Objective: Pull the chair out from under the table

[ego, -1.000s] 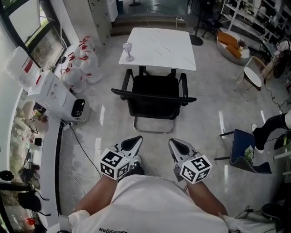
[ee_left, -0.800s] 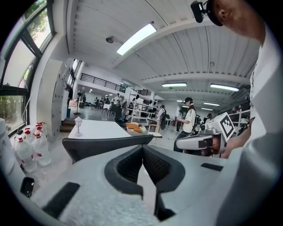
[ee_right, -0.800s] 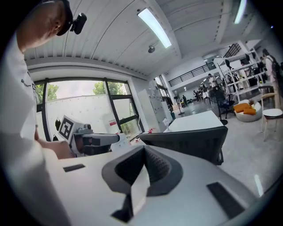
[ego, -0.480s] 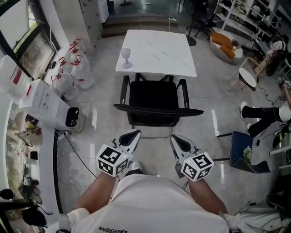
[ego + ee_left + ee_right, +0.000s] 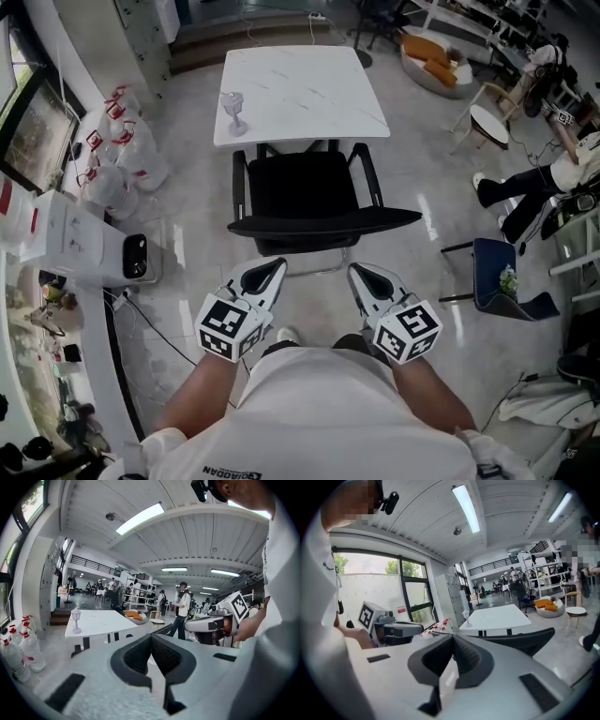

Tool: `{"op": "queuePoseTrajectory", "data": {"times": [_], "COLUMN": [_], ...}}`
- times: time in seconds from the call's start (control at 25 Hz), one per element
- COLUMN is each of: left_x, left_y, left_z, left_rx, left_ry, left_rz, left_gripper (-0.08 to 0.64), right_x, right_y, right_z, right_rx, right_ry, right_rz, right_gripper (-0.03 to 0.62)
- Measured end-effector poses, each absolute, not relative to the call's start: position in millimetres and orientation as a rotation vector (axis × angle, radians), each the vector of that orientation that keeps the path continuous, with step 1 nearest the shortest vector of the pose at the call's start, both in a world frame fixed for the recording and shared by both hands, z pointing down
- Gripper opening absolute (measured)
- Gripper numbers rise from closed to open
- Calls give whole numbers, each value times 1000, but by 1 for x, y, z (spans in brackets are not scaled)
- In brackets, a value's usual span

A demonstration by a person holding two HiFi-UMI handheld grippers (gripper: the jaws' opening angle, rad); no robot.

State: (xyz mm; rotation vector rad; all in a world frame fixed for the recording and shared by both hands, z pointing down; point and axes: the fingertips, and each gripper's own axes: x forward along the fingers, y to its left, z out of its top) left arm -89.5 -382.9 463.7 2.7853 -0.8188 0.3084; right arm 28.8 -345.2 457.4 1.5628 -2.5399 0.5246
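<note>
A black chair (image 5: 305, 187) stands with its seat partly under the white marble table (image 5: 300, 89); its curved backrest (image 5: 323, 223) faces me. A clear goblet (image 5: 234, 108) stands on the table's left edge. My left gripper (image 5: 272, 269) and right gripper (image 5: 358, 272) are side by side just short of the backrest, both shut and empty, touching nothing. In the right gripper view the backrest (image 5: 520, 641) runs across behind the shut jaws, with the table (image 5: 497, 617) beyond. The left gripper view shows the table (image 5: 101, 620) and goblet (image 5: 75, 619) ahead.
White bags with red marks (image 5: 117, 155) and a white box (image 5: 94, 248) lie at the left, with a cable (image 5: 159, 319) on the floor. A blue seat (image 5: 502, 281) and a seated person (image 5: 525, 187) are at the right. A round side table (image 5: 489, 122) stands far right.
Both grippers have come forward toward the chair together, and the backrest now lies much closer to their tips. The jaws stayed shut. The chair has not moved from the table.
</note>
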Motion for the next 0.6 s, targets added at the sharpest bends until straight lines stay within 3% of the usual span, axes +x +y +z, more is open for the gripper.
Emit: {"op": "queuePoseTrajectory", "data": {"times": [0.6], "left_x": [-63], "left_y": [-408], "left_z": [449], "left_rx": [2791], "left_ry": [-880], "left_rz": [280], "left_gripper": [8], "right_x": [57], "right_y": [-383], "right_z": [434], "right_rx": [1503], "right_ry": [-2599], "right_rz": [401], "right_gripper": [5]}}
